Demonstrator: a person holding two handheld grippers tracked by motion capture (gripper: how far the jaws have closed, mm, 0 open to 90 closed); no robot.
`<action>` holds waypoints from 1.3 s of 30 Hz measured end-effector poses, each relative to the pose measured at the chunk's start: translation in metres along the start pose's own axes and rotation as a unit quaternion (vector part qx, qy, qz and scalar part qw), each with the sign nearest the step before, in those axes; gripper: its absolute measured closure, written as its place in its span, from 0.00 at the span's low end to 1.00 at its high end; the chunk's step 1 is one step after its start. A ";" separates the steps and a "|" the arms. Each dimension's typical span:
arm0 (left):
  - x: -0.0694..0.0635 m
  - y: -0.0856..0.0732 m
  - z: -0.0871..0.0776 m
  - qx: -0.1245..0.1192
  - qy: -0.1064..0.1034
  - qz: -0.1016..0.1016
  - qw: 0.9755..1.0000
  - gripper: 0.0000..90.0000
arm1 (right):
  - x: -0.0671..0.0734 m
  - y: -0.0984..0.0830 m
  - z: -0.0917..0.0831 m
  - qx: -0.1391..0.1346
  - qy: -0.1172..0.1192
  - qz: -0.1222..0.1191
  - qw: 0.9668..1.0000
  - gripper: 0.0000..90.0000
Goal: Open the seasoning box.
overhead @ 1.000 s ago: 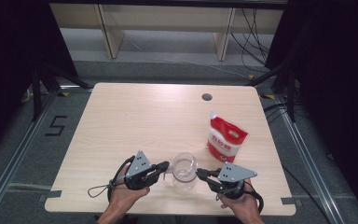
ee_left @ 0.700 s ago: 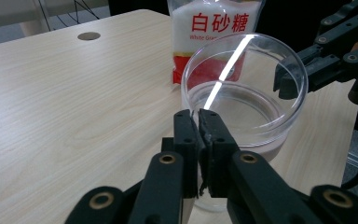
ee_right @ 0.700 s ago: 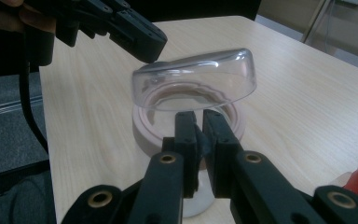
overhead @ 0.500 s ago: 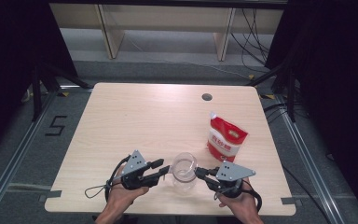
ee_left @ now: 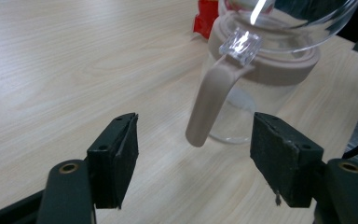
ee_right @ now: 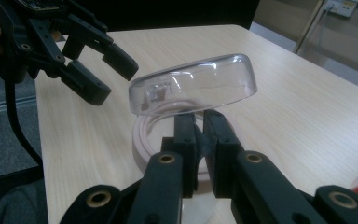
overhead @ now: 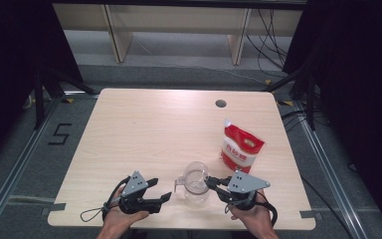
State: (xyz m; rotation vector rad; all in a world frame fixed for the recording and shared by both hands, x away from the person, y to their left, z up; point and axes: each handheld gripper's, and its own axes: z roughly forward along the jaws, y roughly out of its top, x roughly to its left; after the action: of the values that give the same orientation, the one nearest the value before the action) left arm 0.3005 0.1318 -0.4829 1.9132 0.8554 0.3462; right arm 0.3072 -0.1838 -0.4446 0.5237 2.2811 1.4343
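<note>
A clear jar with a beige collar and beige handle stands near the table's front edge. Its clear lid is tilted up. My right gripper reaches in from the jar's right and is shut on the lid's near edge. My left gripper sits left of the jar. Its jaws have just been opening and now stand wide apart, with the handle ahead of them, untouched. The left gripper also appears in the right gripper view.
A red and white pouch stands upright behind and right of the jar. The wooden table has a cable hole at the back. Shelving and cables lie on the floor beyond the table.
The left gripper's jaws went from shut at the jar's handle to wide open, and the hand drew back to the left and toward the front edge. The right gripper has not moved.
</note>
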 end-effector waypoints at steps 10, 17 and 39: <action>-0.002 -0.010 -0.003 -0.007 0.011 -0.003 1.000 0.34 | 0.005 0.013 0.006 -0.008 -0.006 -0.010 1.000 0.93; -0.004 -0.015 -0.004 -0.004 0.017 -0.010 1.000 0.33 | 0.011 0.025 0.013 -0.019 0.000 -0.022 1.000 0.93; -0.004 -0.017 -0.001 -0.010 0.016 -0.011 1.000 0.32 | 0.023 0.037 0.030 -0.018 0.027 -0.039 0.999 0.92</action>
State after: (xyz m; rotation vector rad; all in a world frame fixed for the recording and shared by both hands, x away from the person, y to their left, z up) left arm 0.2901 0.1344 -0.4965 1.8831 0.8900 0.3723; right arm 0.3064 -0.1341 -0.4258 0.3857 2.2873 1.4653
